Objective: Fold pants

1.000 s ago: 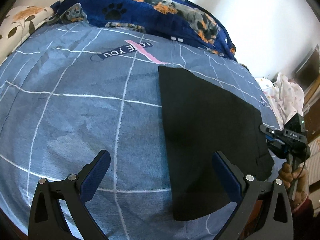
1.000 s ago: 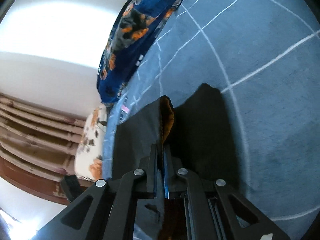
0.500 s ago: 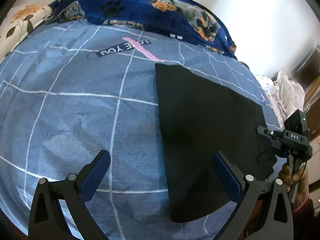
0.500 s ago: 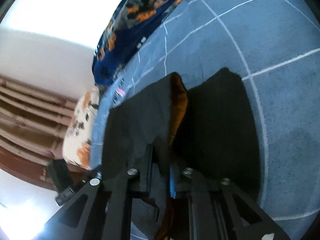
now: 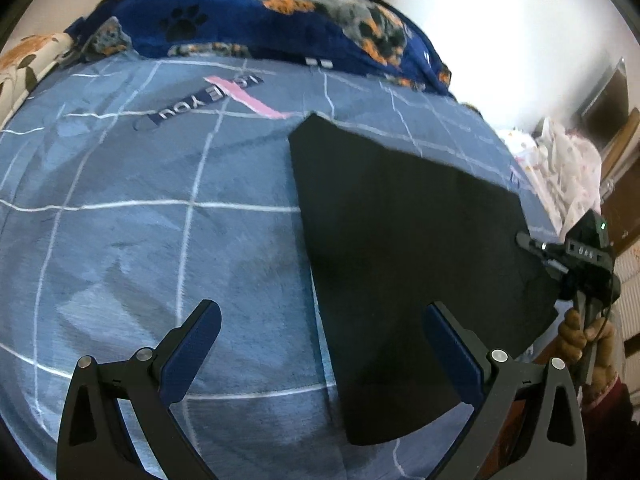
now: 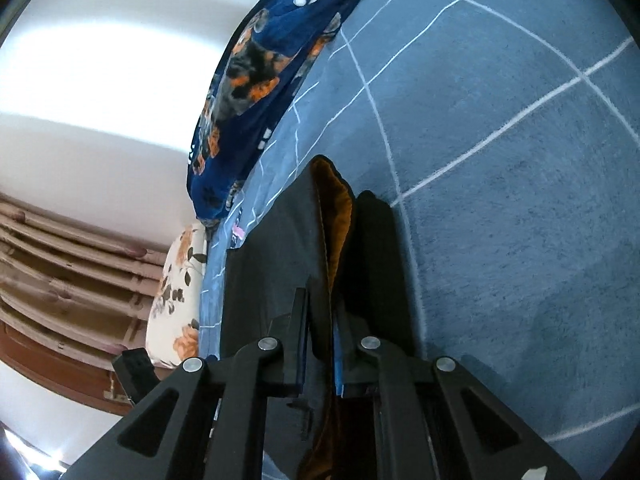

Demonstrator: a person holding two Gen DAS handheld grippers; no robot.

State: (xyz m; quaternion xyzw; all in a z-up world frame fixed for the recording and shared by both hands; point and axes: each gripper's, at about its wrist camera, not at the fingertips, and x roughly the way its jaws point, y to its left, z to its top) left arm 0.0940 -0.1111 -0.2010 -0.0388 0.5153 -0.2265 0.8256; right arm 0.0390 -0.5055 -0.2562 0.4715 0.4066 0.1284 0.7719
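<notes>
The black pants (image 5: 404,248) lie folded flat on the blue checked bedsheet (image 5: 140,216), right of centre in the left wrist view. My left gripper (image 5: 320,344) is open and empty, hovering above the pants' left edge. My right gripper (image 5: 524,240) holds the pants' right edge. In the right wrist view that gripper (image 6: 322,340) is shut on the black fabric (image 6: 272,256), whose orange lining (image 6: 334,216) shows at the lifted edge.
A dark blue blanket with cat and paw prints (image 5: 256,24) lies along the far side of the bed. A floral pillow (image 5: 24,64) sits at the far left. Light patterned clothes (image 5: 560,168) lie at the right. A white wall is behind.
The right gripper has shifted along the pants' edge and lifted it, then settled, still clamped. The left gripper has drifted slightly; the pants sit a little further up in its view.
</notes>
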